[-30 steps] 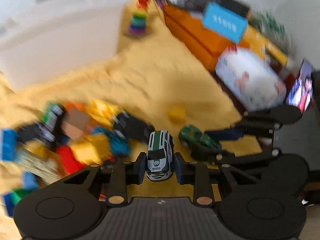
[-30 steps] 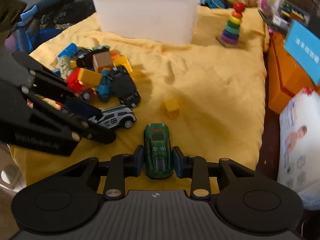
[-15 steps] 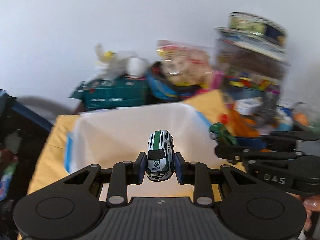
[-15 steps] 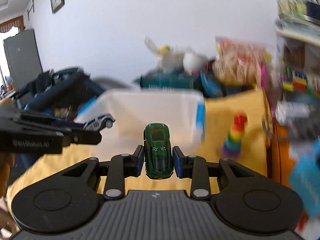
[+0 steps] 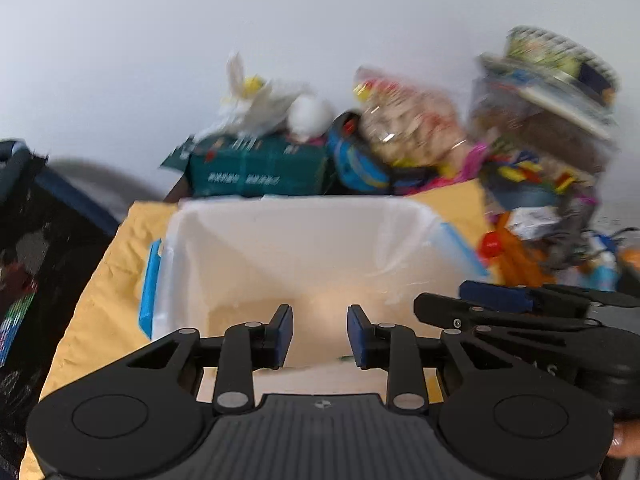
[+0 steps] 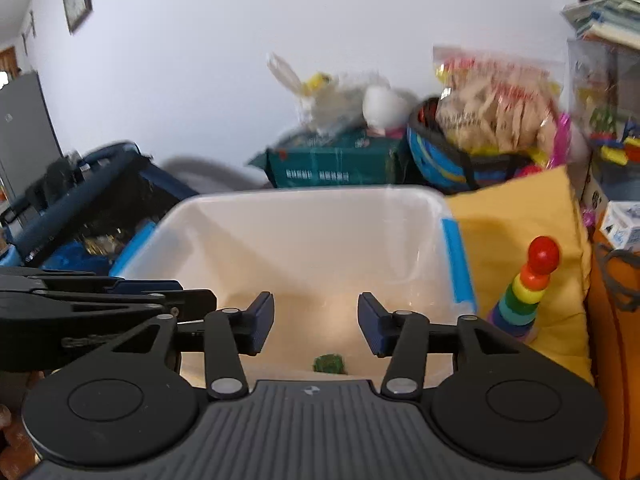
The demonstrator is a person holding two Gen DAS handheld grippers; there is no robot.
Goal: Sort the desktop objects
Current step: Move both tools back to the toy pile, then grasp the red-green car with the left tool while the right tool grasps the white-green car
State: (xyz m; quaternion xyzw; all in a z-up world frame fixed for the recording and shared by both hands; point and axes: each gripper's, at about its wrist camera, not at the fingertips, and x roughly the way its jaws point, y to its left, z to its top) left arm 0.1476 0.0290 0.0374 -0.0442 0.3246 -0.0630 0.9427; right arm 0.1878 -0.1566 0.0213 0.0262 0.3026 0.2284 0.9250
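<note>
Both grippers hang over the open white plastic bin (image 5: 304, 200) (image 6: 312, 192) with blue handles. My left gripper (image 5: 319, 336) is open; nothing sits between its blue pads. The white toy car shows in neither view. My right gripper (image 6: 316, 324) has its jaws opening, with nothing between them. A green toy car (image 6: 329, 363) lies on the bin floor just below it, partly hidden by the gripper body. In the right wrist view the left gripper (image 6: 192, 296) reaches in from the left. The right gripper (image 5: 492, 304) enters the left wrist view from the right.
The bin stands on a yellow cloth (image 6: 520, 208). A rainbow ring stacker (image 6: 524, 292) stands to its right. Behind the bin are a green box (image 5: 256, 172), a blue helmet (image 6: 440, 164) and snack bags (image 6: 496, 104). A dark blue fabric frame (image 6: 92, 208) stands at the left.
Both grippers rose from the cloth to above the bin. The white car and the green car have left the jaws; the right jaws have widened and the green car lies in the bin.
</note>
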